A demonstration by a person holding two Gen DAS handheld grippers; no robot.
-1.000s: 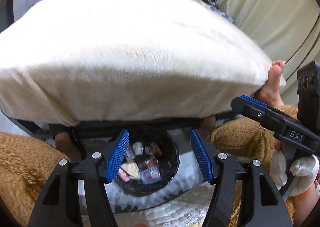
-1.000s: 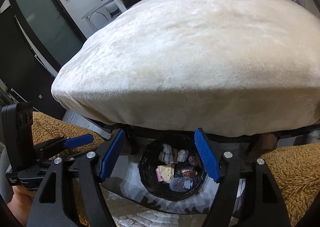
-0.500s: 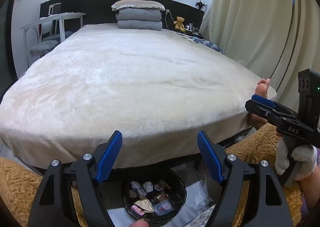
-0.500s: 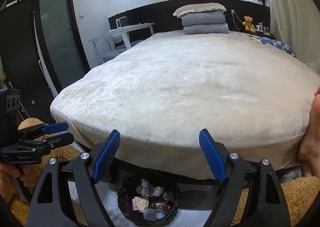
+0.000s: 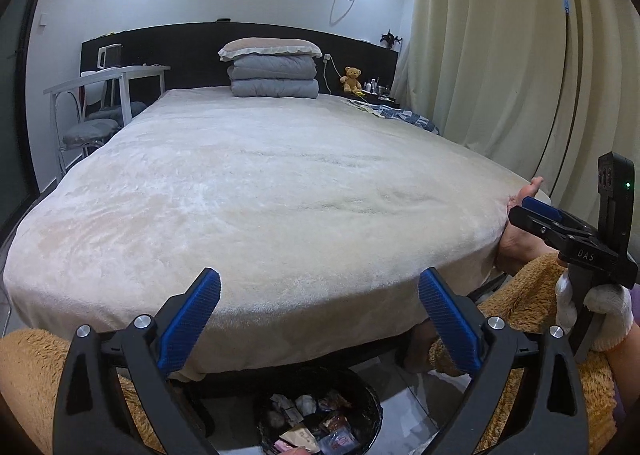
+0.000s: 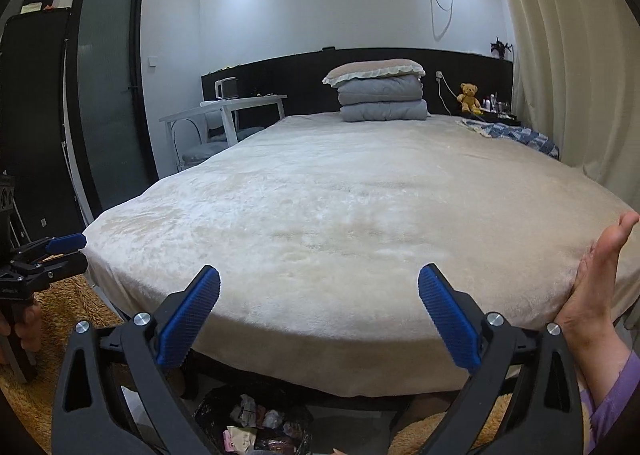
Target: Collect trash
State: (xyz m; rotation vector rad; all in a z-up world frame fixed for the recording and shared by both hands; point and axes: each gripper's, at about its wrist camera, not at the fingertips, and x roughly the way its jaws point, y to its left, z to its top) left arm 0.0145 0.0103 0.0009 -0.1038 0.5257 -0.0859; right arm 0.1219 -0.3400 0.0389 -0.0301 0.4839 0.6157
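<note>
**Both tongs spread wide over the trash bin at the foot of the bed**

At the bottom centre of the left wrist view, a black-lined trash bin [image 5: 316, 419] sits on the floor below the foot of the bed [image 5: 256, 191], holding a heap of crumpled wrappers [image 5: 312, 427]. Framing it from either side, the left gripper [image 5: 319, 313] is opening its jaws, with nothing between the blue pads [image 5: 188, 321]; behind the gap only the cream blanket shows. At the right edge of the same frame the right gripper [image 5: 536, 213] appears side-on, held by a white-gloved hand [image 5: 596, 311], with a bare foot [image 5: 516, 231] resting against the mattress corner behind it.

In the right wrist view, the right gripper [image 6: 319, 311] is likewise opening and grasps nothing. The bin [image 6: 256, 427] lies at the bottom of the frame, left of centre, partly cut off. The left gripper [image 6: 52, 251] juts in from the left edge over a tan fuzzy fabric [image 6: 68, 307].

In the upper centre of both views, folded grey bedding topped by a pillow [image 6: 376, 95] sits by the dark headboard, with a teddy bear [image 6: 469, 96] to its right.
</note>
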